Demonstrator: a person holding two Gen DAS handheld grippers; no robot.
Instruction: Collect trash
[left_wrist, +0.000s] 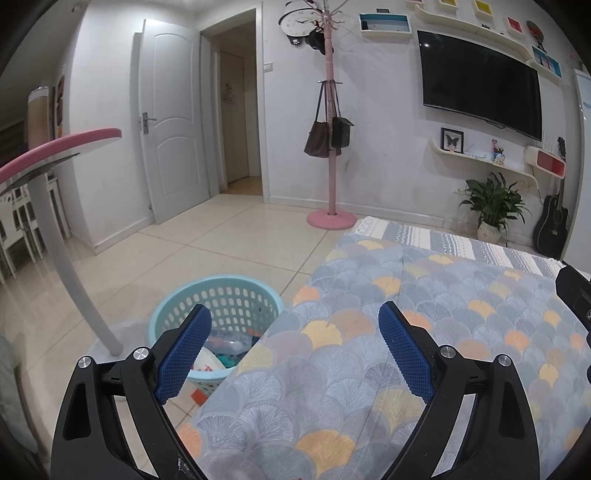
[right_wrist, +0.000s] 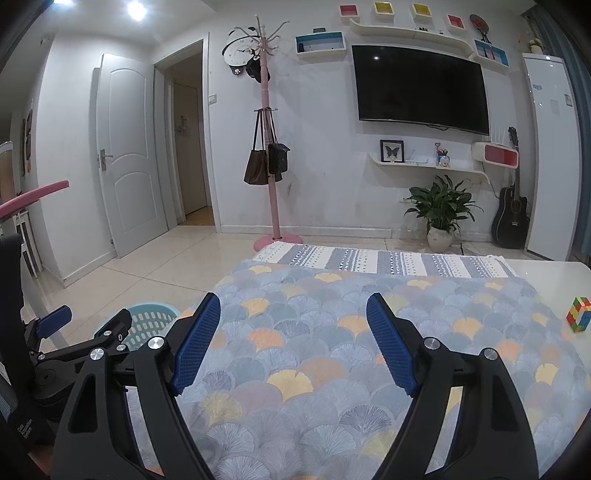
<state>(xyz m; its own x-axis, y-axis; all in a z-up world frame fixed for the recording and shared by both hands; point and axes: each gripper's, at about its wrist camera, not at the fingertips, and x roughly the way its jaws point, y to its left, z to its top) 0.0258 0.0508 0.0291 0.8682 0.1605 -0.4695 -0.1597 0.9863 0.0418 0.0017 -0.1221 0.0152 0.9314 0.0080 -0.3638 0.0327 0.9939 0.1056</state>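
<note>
A light blue basket (left_wrist: 229, 295) stands on the floor beside the table's left edge and holds trash: a clear plastic bottle (left_wrist: 229, 341) and paper scraps. Its rim also shows in the right wrist view (right_wrist: 149, 317). My left gripper (left_wrist: 295, 317) is open and empty, over the table's left edge, with its left finger above the basket. My right gripper (right_wrist: 293, 302) is open and empty above the patterned tablecloth (right_wrist: 332, 350). The left gripper shows at the left of the right wrist view (right_wrist: 85, 321).
A Rubik's cube (right_wrist: 579, 314) sits on the table's bare right part. A pink round table (left_wrist: 55, 147) on a grey leg stands left of the basket. A pink coat rack (left_wrist: 330, 218), a potted plant (right_wrist: 441, 218) and a guitar (right_wrist: 511, 218) stand by the far wall.
</note>
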